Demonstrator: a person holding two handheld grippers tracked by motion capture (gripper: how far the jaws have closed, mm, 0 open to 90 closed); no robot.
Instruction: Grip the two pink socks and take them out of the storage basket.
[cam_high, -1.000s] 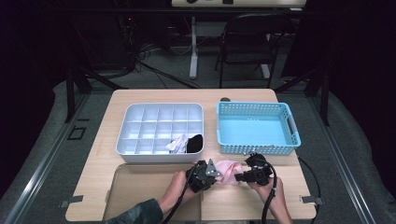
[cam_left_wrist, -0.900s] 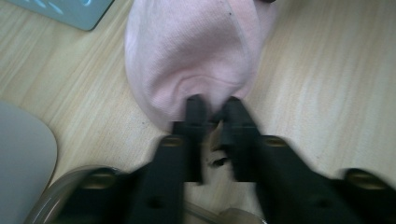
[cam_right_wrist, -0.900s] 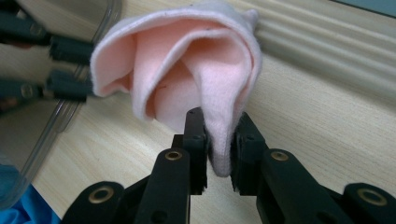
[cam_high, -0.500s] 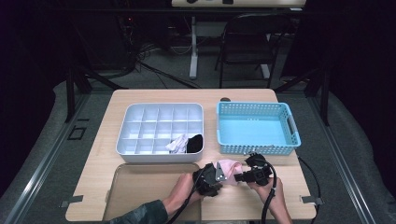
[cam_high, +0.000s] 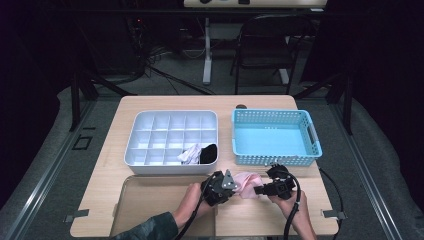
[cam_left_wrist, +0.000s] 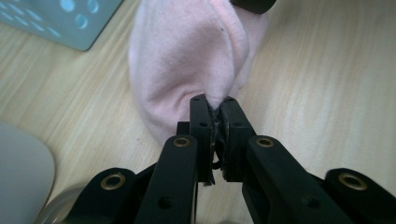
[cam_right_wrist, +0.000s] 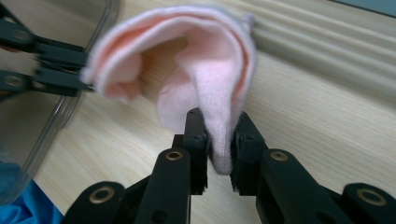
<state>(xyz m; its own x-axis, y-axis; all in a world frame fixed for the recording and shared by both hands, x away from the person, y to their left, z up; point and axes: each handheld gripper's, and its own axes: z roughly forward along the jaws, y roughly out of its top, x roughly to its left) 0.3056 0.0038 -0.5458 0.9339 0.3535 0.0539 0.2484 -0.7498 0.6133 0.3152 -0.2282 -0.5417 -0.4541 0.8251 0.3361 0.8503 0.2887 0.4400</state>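
Note:
A pale pink sock (cam_high: 246, 180) hangs stretched between my two grippers just above the table's front edge. My left gripper (cam_high: 234, 185) pinches one end; in the left gripper view its jaws (cam_left_wrist: 213, 100) have just been closing and now stand shut on a fold of the pink sock (cam_left_wrist: 187, 60). My right gripper (cam_high: 257, 189) holds the other end. In the right gripper view its jaws (cam_right_wrist: 219, 126) clamp the sock's (cam_right_wrist: 205, 70) open cuff, with the left gripper's fingers (cam_right_wrist: 60, 65) on the far edge.
A white compartment tray (cam_high: 150, 145) sits behind the left hand, with a white sock (cam_high: 190, 154) and a black sock (cam_high: 209, 152) in its front right cells. A blue basket (cam_high: 275, 159) stands behind the right hand. A clear plastic bin (cam_high: 150, 200) lies front left.
The left gripper shifted a little toward the right along the sock and regripped the cloth. The right gripper stayed where it was, still holding.

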